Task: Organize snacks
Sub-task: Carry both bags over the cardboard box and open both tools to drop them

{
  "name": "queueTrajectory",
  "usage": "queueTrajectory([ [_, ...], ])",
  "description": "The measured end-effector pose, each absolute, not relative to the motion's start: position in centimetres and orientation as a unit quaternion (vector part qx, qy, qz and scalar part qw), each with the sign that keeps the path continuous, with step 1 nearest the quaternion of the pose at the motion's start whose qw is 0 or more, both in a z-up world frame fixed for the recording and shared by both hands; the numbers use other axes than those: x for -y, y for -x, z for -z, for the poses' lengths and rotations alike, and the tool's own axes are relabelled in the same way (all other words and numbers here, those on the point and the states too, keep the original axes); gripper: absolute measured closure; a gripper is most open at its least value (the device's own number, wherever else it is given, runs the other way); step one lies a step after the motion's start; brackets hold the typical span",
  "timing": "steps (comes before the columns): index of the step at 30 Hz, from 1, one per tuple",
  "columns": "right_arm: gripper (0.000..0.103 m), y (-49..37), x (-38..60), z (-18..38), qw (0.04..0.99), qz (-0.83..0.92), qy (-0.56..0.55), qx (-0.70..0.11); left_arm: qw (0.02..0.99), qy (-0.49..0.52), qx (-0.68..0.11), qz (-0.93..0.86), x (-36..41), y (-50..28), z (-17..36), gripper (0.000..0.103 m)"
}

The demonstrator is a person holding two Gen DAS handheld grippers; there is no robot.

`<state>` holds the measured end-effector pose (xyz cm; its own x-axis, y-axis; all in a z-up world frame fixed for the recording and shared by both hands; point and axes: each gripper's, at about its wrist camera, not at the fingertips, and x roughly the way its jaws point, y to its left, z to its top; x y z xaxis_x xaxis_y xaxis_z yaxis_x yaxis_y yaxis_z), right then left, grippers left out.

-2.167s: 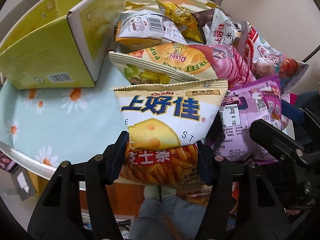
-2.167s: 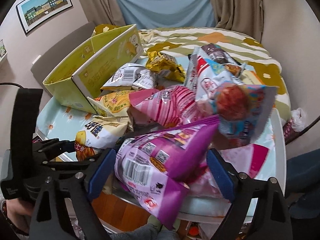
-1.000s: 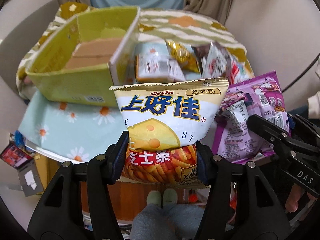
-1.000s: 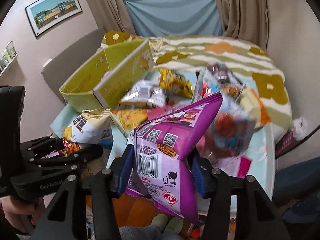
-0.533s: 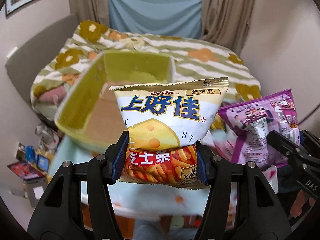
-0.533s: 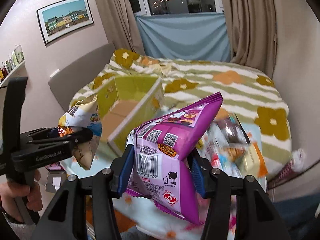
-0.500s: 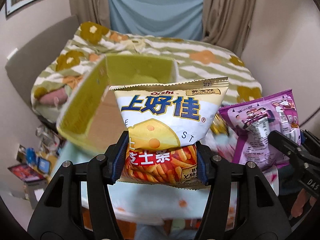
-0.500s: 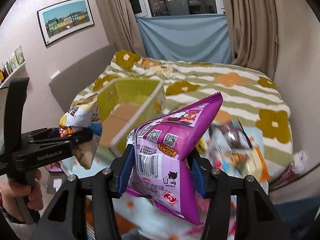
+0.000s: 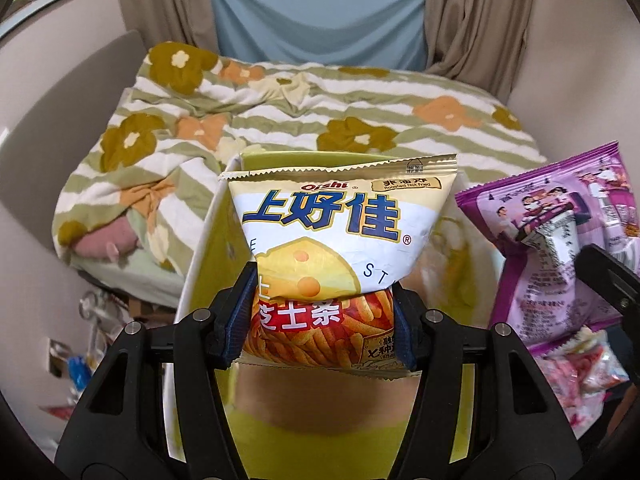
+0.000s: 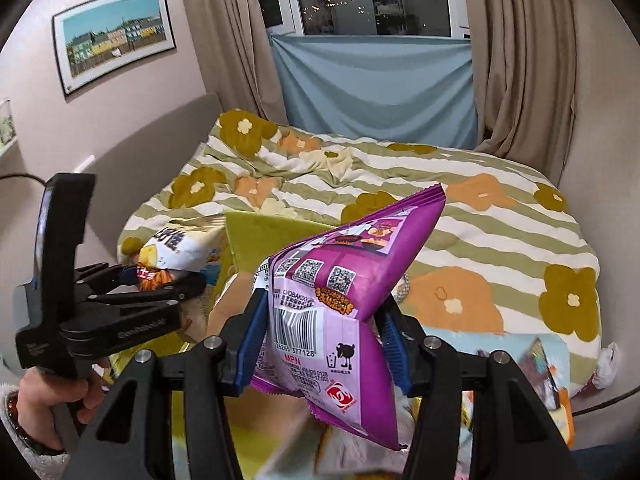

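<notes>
My left gripper (image 9: 322,316) is shut on a white and yellow Oishi cheese-stick bag (image 9: 340,240) and holds it upright over the open yellow-green cardboard box (image 9: 200,280). The same bag (image 10: 180,246) shows at the left of the right wrist view. My right gripper (image 10: 324,340) is shut on a purple snack bag (image 10: 344,292), held above the box (image 10: 272,228) and to the right of the left gripper. The purple bag also shows in the left wrist view (image 9: 560,240). The box floor is brown cardboard (image 9: 320,396).
A bed with a striped flower quilt (image 10: 460,200) lies behind the box. Pink snack packets (image 9: 576,372) lie at the lower right; more packets (image 10: 540,364) lie on the light blue table. Curtains and a window (image 10: 372,0) are at the back.
Both grippers have lifted their bags off the table pile and carried them left and forward until they hang over the open box. The box now fills the space under the left gripper.
</notes>
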<state>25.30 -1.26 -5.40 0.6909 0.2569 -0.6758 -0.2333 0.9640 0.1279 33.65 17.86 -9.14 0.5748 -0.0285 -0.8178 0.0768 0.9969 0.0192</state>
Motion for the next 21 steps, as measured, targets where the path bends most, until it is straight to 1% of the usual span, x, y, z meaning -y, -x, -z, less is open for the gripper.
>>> queueTrajectory([
  [5,0.054,-28.6,-0.2,7.6,0.909,-0.115,-0.018,-0.399,0.874,-0.043,-0.481,0.047,-18.5,-37.9,11.9,0.046],
  [6,0.054,-29.2,-0.3,8.2,0.907,-0.111,-0.021,-0.407,0.872,-0.046,-0.485,0.049,-18.5,-38.5,12.4,0.042],
  [7,0.054,-29.6,-0.4,8.5,0.905,-0.108,-0.022,-0.411,0.871,-0.047,-0.487,0.053,-18.4,-38.8,12.8,0.026],
  [8,0.054,-30.0,-0.4,8.9,0.903,-0.104,-0.024,-0.416,0.869,-0.051,-0.489,0.054,-18.3,-39.2,13.2,0.015],
  [9,0.054,-30.1,-0.4,9.2,0.902,-0.102,-0.023,-0.419,0.871,-0.054,-0.486,0.053,-18.3,-39.4,13.5,0.0],
  [15,0.054,-30.9,-0.6,10.1,0.897,-0.101,-0.021,-0.431,0.869,-0.048,-0.49,0.048,-18.9,-38.7,14.0,0.0],
  [21,0.054,-30.8,-1.0,9.6,0.898,-0.133,-0.011,-0.419,0.872,-0.034,-0.488,0.006,-20.8,-35.2,12.8,0.0],
])
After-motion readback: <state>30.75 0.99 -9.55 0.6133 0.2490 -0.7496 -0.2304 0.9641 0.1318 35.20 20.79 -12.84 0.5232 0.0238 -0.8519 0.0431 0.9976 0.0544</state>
